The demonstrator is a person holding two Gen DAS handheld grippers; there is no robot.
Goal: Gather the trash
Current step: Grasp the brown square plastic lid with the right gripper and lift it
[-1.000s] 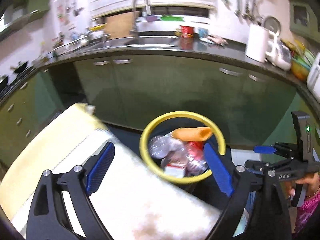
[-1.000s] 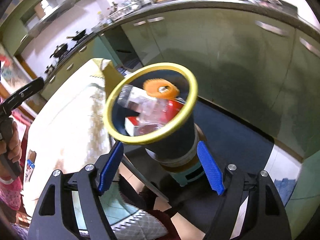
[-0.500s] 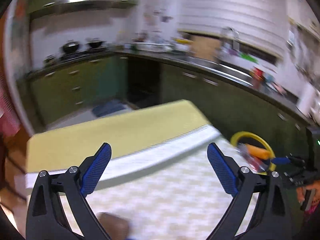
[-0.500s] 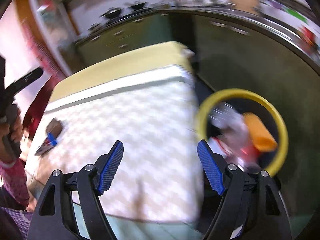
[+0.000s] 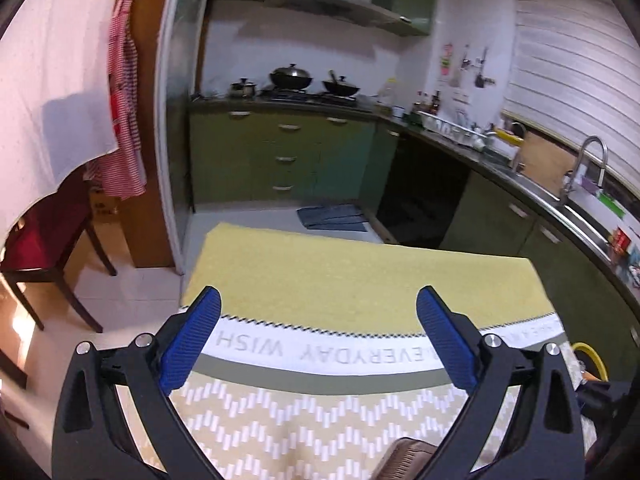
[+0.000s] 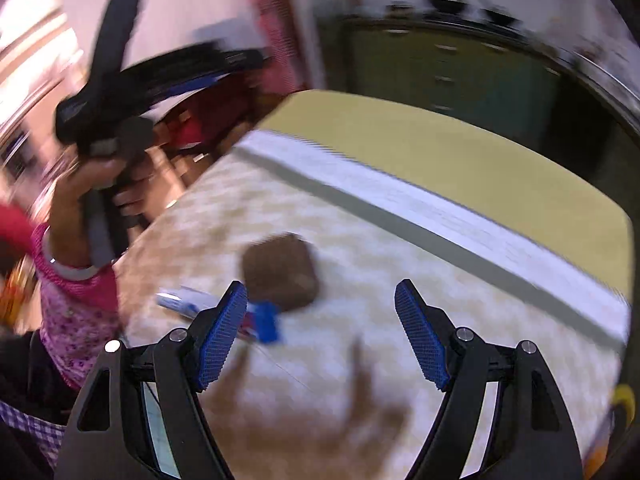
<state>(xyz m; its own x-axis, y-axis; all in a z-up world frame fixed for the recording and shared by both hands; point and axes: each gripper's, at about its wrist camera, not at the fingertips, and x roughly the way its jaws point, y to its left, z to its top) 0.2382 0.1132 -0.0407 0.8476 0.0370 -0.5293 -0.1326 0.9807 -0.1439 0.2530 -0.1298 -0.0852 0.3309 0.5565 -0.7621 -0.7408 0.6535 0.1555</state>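
Observation:
My left gripper (image 5: 318, 334) is open and empty above the table with the yellow patterned cloth (image 5: 360, 280). My right gripper (image 6: 320, 332) is open and empty over the same cloth (image 6: 440, 184). Just beyond its left finger lie a brown square item (image 6: 280, 270) and a blue and white wrapper (image 6: 192, 304). The brown item's edge also shows at the bottom of the left wrist view (image 5: 404, 460). The yellow-rimmed trash bin (image 5: 590, 358) shows at the far right beside the table; a sliver of its rim shows in the right wrist view (image 6: 626, 400). The left gripper (image 6: 120, 92) shows hand-held at upper left of the blurred right wrist view.
Green kitchen cabinets (image 5: 288, 152) and a counter with a sink (image 5: 560, 196) run behind the table. A red chair (image 5: 44, 240) stands left of the table. A blue mat (image 5: 332, 216) lies on the floor.
Both grippers have swung away from the trash bin to the left, back over the table. The brown item and wrapper have come close under the right gripper.

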